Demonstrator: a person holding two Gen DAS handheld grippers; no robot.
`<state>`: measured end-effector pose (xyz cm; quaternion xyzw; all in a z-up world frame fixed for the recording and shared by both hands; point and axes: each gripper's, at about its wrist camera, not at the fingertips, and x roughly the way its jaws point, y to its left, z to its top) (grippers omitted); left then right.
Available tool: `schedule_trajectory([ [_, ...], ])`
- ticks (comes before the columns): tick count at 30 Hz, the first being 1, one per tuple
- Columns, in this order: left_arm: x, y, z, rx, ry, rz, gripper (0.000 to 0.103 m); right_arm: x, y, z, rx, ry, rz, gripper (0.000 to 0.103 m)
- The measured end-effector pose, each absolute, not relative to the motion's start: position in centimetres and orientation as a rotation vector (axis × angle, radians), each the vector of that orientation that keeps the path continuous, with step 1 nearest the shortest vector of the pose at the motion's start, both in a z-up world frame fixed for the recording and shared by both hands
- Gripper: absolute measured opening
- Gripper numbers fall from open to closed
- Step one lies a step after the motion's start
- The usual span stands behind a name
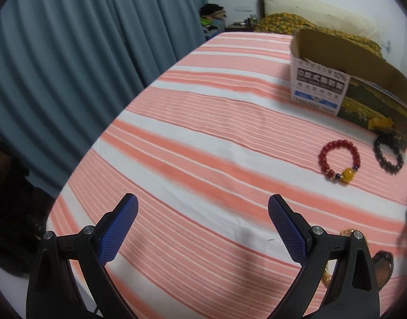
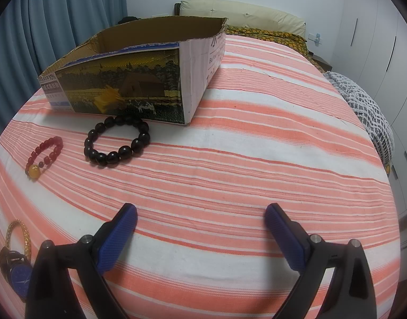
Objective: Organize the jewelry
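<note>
A red bead bracelet (image 1: 339, 160) with a yellow bead lies on the striped bedcover; it also shows in the right wrist view (image 2: 44, 156). A black bead bracelet (image 2: 117, 140) lies beside it, just in front of an open cardboard box (image 2: 139, 79), and shows in the left wrist view (image 1: 388, 154) next to the box (image 1: 344, 79). A gold bangle (image 2: 18, 236) and a blue-faced watch (image 2: 18, 276) lie at the lower left. My left gripper (image 1: 202, 207) is open and empty above the cover. My right gripper (image 2: 200, 212) is open and empty, nearer than the bracelets.
The striped cover (image 2: 256, 146) spans a bed with blue curtains (image 1: 70, 66) on the left. A knitted grey blanket (image 2: 363, 106) lies at the right edge. Pillows and a headboard (image 2: 243, 13) stand behind the box. A brown object (image 1: 384, 268) lies by the left gripper's right finger.
</note>
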<state>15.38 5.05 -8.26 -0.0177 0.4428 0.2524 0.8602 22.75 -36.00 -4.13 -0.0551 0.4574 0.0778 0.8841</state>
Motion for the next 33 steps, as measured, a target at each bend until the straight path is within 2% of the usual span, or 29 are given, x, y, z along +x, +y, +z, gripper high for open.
schedule_trajectory([
  [8,15.3,4.5,-8.4,-0.052,0.924,0.472,0.098,22.7,-36.0,-4.1,-0.115,0.952,0.162,0.099],
  [18,13.3,7.6,-7.7,-0.122,0.898,0.516,0.098,22.8,-36.0,-4.1,-0.114,0.952,0.161,0.099],
  [33,12.8,10.0,-9.4,-0.168,0.917,0.567,0.098,22.8,-36.0,-4.1,-0.114,0.952,0.161,0.099],
])
